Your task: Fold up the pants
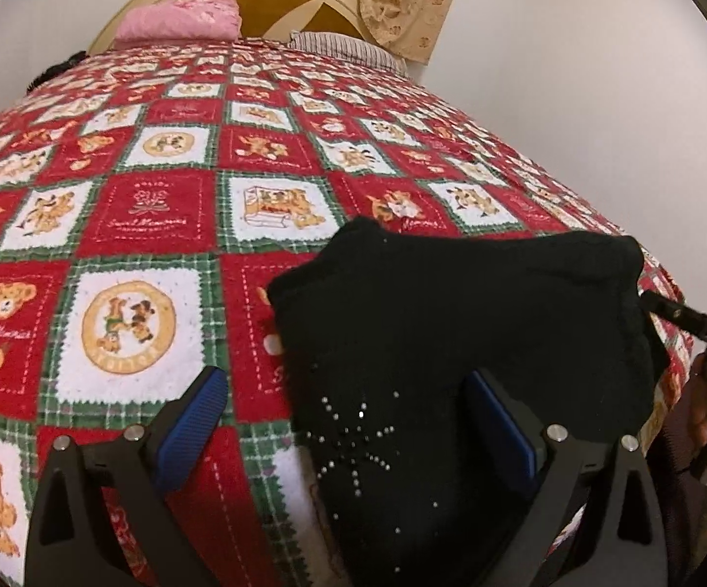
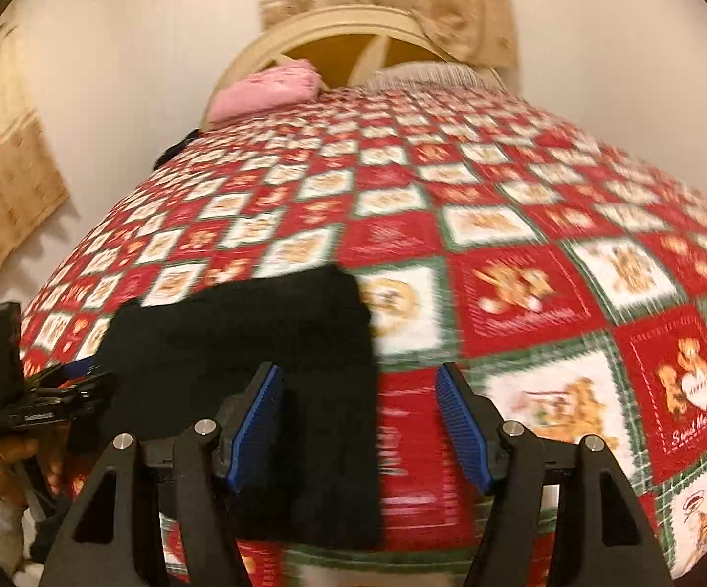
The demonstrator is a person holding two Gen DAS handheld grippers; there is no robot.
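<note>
Black pants (image 1: 451, 332) are lying folded up on our red patchwork bedspread (image 1: 158, 205), near its close edge. We've got both the left gripper (image 1: 348, 420) and right gripper (image 2: 358, 420) hovering wide apart, holding nothing.

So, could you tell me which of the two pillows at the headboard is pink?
The puffy pink pillow on the left; the other, right of it, is grey-striped.

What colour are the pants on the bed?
Black pants, with small silvery studs in a starburst; clearest in the left wrist view.
</note>
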